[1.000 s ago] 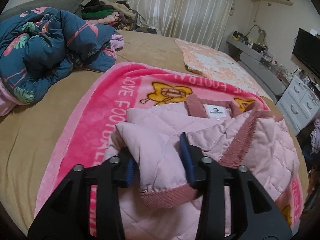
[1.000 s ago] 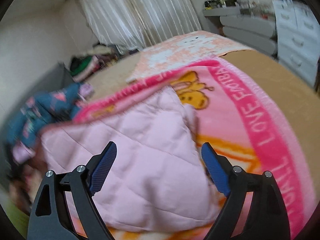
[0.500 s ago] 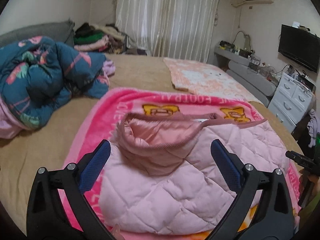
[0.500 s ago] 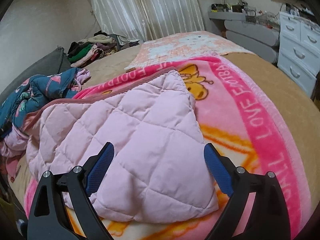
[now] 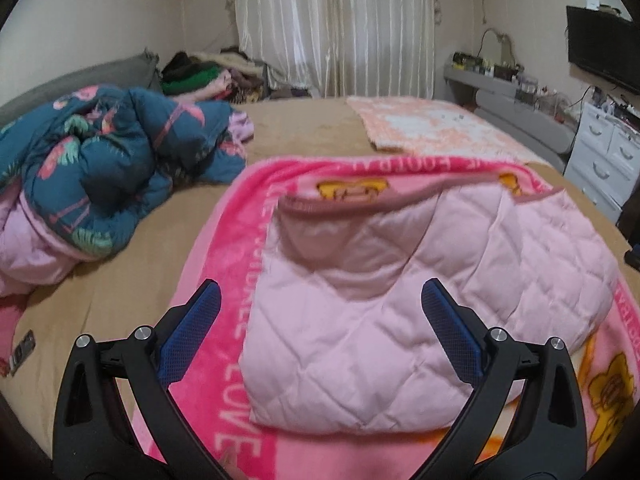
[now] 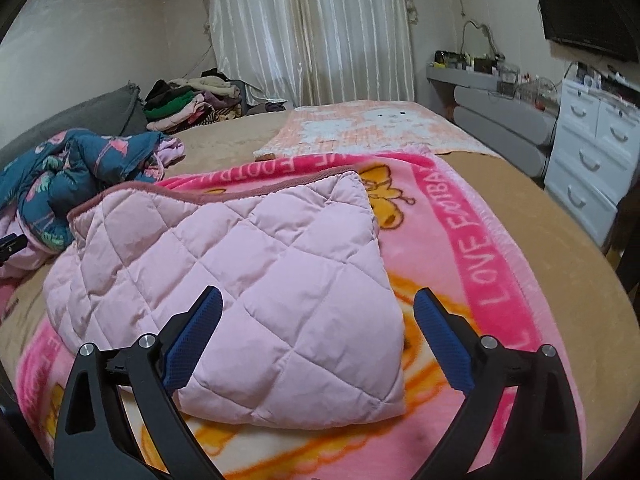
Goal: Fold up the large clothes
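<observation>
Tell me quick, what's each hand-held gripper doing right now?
Left hand-held gripper: open, holding nothing, above the pink jacket.
Right hand-held gripper: jaws opening, holding nothing, pads clear of the jacket.

Home bedroom: bed (image 5: pixel 304 128), curtains (image 5: pixel 336 28), dresser (image 6: pixel 588 140).

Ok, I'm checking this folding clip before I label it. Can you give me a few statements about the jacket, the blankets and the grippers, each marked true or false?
1. The pink quilted jacket lies folded on the pink blanket. True.
2. The left gripper is clamped on the jacket's cuff. False: its fingers stand wide apart and hold nothing.
3. The right gripper holds nothing. True: its jaws are opening, the jacket's corner below them.
4. The blue flowered quilt is spread flat. False: it is bunched in a heap.
5. The peach blanket covers the jacket. False: it lies beyond the pink blanket.
</observation>
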The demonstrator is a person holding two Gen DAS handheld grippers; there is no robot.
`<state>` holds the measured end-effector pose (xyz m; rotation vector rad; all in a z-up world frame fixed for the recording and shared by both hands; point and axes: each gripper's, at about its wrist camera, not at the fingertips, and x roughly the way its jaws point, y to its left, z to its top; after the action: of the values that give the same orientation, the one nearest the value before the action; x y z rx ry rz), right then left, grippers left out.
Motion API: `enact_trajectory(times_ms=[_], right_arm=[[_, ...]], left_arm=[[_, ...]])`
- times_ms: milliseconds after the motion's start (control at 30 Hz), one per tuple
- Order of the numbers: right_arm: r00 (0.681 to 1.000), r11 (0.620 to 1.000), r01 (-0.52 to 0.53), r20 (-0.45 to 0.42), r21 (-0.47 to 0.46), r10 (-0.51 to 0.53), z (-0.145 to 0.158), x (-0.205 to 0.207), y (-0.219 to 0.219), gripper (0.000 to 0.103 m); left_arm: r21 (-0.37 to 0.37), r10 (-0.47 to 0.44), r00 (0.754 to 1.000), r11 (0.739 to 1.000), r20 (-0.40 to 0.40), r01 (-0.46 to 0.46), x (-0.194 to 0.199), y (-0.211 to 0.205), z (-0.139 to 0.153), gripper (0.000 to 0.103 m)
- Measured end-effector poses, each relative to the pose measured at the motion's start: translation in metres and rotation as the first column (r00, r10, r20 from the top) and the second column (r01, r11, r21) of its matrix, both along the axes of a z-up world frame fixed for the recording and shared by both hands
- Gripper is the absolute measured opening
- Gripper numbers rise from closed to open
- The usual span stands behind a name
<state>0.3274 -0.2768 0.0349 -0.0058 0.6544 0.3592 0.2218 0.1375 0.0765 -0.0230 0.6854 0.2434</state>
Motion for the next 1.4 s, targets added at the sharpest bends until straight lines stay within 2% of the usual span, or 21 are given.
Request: enact_trajectory(times_ms=[167, 300, 467, 533, 567, 633, 667, 700, 733, 833, 900, 1000, 1100, 1233, 1400], right_arm=[[1.000, 0.999, 0.005, -0.024, -0.043, -0.006, -0.016, 0.005, 0.000, 0.096], [0.999, 0.998, 0.016, -0.045, -0.061, -0.019, -0.031, 0.015, -0.002, 0.096], [0.998, 0.997, 0.013, -0.066, -0.071, -0.018, -0.048, 0.028, 0.002, 0.096], [0.997, 0.998, 0.004, -0.076, -0.068, -0.010, -0.056, 0.032, 0.003, 0.096], [0.997, 0.998, -0.004, -0.075, -0.062, -0.001, -0.059, 0.033, 0.004, 0.095], [0.997, 0.998, -0.024, -0.073, -0.058, 0.020, -0.062, 0.034, 0.007, 0.077], [0.998, 0.997, -0.022, -0.060, -0.074, 0.017, -0.063, 0.033, 0.009, 0.071], [0.998, 0.996, -0.028, -0.051, -0.088, 0.024, -0.063, 0.033, 0.010, 0.052], [0.998, 0.995, -0.035, -0.050, -0.089, 0.031, -0.062, 0.032, 0.012, 0.041], [0.999, 0.995, -0.031, -0.038, -0.094, 0.027, -0.053, 0.033, 0.016, 0.024], [1.000, 0.996, -0.017, -0.005, -0.087, 0.017, -0.034, 0.037, 0.019, 0.021], [0.998, 0.999, 0.008, 0.054, -0.042, -0.006, -0.003, 0.051, 0.022, 0.019], [0.995, 0.999, 0.047, 0.087, -0.021, -0.045, 0.019, 0.084, 0.031, 0.018], [0.994, 0.995, 0.102, 0.031, -0.001, -0.102, 0.014, 0.124, 0.038, 0.017], [0.984, 0.984, 0.169, -0.050, -0.048, -0.171, -0.027, 0.154, 0.044, 0.015]], left_arm=[[-0.045, 0.024, 0.996, 0.999, -0.081, -0.027, -0.003, 0.017, -0.040, 0.094], [-0.151, 0.040, 0.991, 0.987, -0.130, -0.060, -0.007, 0.043, -0.077, 0.094], [-0.279, 0.026, 0.987, 0.958, -0.159, -0.071, 0.003, 0.066, -0.102, 0.094], [-0.280, 0.017, 0.987, 0.958, -0.158, -0.061, 0.009, 0.067, -0.105, 0.094], [-0.283, 0.012, 0.988, 0.958, -0.151, -0.055, 0.010, 0.067, -0.106, 0.090], [-0.322, -0.006, 0.993, 0.946, -0.121, -0.034, 0.013, 0.066, -0.105, 0.046], [-0.323, 0.002, 0.993, 0.946, -0.116, -0.040, 0.015, 0.065, -0.104, 0.042], [-0.312, 0.002, 0.993, 0.949, -0.115, -0.038, 0.016, 0.063, -0.102, 0.031], [-0.302, 0.004, 0.994, 0.953, -0.107, -0.036, 0.018, 0.059, -0.100, 0.018], [-0.230, 0.006, 0.999, 0.973, -0.049, -0.017, 0.018, 0.047, -0.078, 0.013], [-0.197, 0.001, 1.000, 0.980, -0.006, -0.002, 0.021, 0.043, -0.060, 0.012], [-0.186, 0.018, 0.999, 0.983, 0.037, -0.011, 0.037, 0.048, -0.035, 0.012], [-0.178, 0.045, 0.998, 0.983, 0.054, -0.034, 0.060, 0.053, -0.019, 0.012], [-0.139, 0.077, 0.997, 0.987, 0.008, -0.075, 0.093, 0.058, -0.028, 0.012], [-0.122, 0.108, 0.991, 0.986, -0.083, -0.118, 0.120, 0.068, -0.066, 0.012]])
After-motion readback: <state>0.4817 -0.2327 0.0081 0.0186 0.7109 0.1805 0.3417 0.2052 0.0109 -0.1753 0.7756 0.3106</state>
